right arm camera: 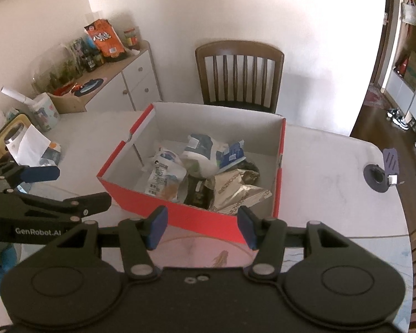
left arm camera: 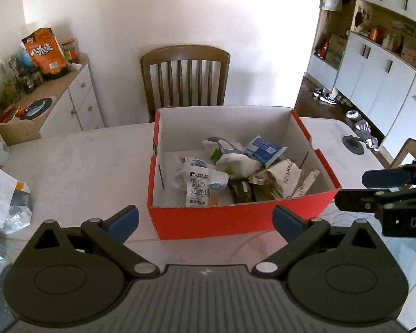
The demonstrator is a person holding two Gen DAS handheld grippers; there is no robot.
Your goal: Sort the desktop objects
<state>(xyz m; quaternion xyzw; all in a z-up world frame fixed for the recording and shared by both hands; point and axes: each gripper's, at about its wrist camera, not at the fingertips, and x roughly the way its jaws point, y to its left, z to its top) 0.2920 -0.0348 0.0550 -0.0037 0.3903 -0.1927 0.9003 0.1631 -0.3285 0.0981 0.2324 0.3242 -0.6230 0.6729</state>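
Note:
A red cardboard box (left arm camera: pixel 208 219) with white inside walls stands on the white table (left arm camera: pixel 77 161). It holds several crumpled snack wrappers and packets (left arm camera: pixel 230 172). The box also shows in the right wrist view (right arm camera: pixel 141 197), with the wrappers (right arm camera: pixel 205 172) inside. My left gripper (left arm camera: pixel 205 219) is open and empty, just before the box's near wall. My right gripper (right arm camera: pixel 202 227) is open and empty at the box's near wall. Each gripper shows from the side in the other's view: the right one (left arm camera: pixel 374 186), the left one (right arm camera: pixel 50 188).
A wooden chair (left arm camera: pixel 184 75) stands behind the table. A white paper bag (left arm camera: pixel 5 197) lies at the table's left. A dark round port (left arm camera: pixel 353 144) sits at the table's right. A low cabinet (left arm camera: pixel 69 97) with bottles and a snack bag stands by the wall.

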